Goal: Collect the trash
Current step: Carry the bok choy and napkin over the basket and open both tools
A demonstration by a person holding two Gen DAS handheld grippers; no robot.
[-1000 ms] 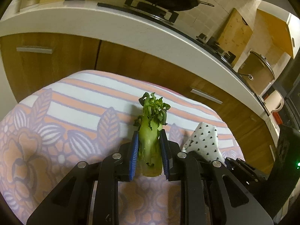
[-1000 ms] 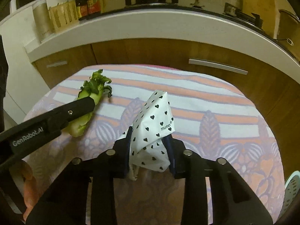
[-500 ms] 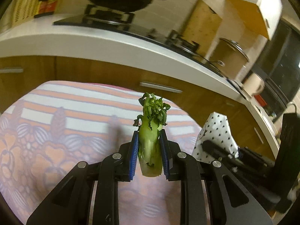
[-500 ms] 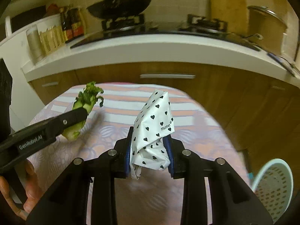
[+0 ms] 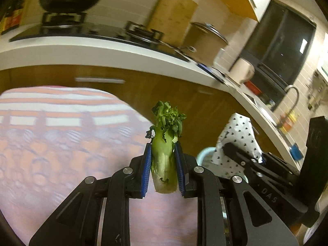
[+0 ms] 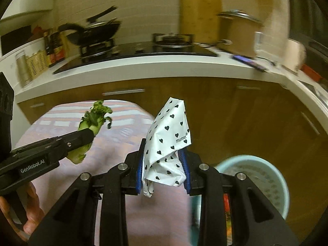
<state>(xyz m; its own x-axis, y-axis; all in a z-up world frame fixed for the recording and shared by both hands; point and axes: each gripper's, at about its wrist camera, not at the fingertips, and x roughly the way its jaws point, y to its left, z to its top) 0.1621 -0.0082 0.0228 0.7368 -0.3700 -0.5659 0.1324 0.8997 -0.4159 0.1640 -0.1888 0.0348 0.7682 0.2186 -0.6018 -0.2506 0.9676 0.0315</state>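
Pale-green, leafy-topped vegetable stub (image 5: 164, 164), firm and light, sits clamped at its thick base in the left gripper (image 5: 163, 169) while the right gripper (image 6: 164, 168) pinches crumpled, soft heart-print white paper (image 6: 170, 139) near the light-blue plastic bin (image 6: 272, 176).

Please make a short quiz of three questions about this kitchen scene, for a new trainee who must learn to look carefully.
1. True or false: the left tongs are shut on a vegetable stalk.
2. What pattern is printed on the white wrapper in the right tongs?
3. Where is the pale blue bin? A) on the counter B) on the floor beside the table C) on the stove

Key
1. True.
2. Small black hearts.
3. B.
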